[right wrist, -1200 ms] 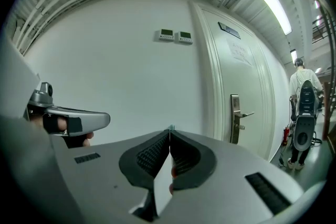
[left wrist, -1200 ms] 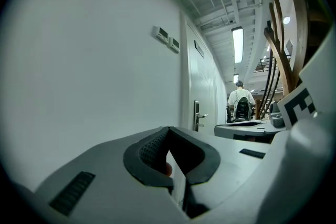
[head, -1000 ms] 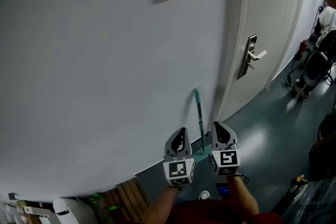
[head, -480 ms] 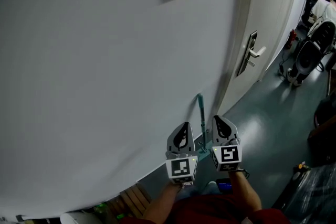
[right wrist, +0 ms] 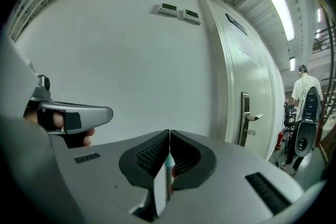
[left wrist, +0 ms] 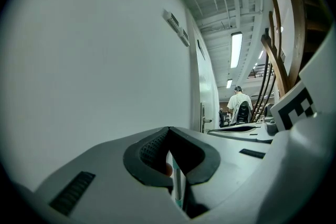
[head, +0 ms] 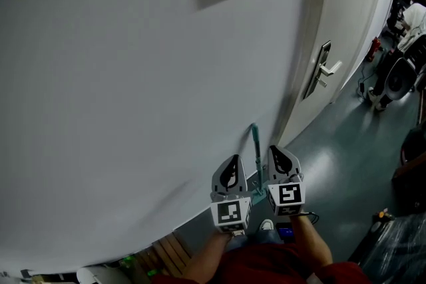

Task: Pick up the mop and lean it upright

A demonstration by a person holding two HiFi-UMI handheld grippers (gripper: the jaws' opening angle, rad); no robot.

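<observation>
Leaning upright against the white wall (head: 133,76), the mop (head: 257,155) stood at lower centre of the head view, left of the door (head: 346,23), between the two grippers. The left gripper (head: 233,160) and right gripper (head: 275,151) each had jaws closed tip to tip, holding nothing; the mop showed beyond them.

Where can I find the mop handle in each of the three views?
Head view: the mop handle leans against the wall, low centre.
Left gripper view: the mop handle shows bottom centre, through the gap below the jaw tips.
Right gripper view: the mop handle is bottom centre too, same gap.
Shared landmark: the door handle, right of the mop handle everywhere.
</observation>
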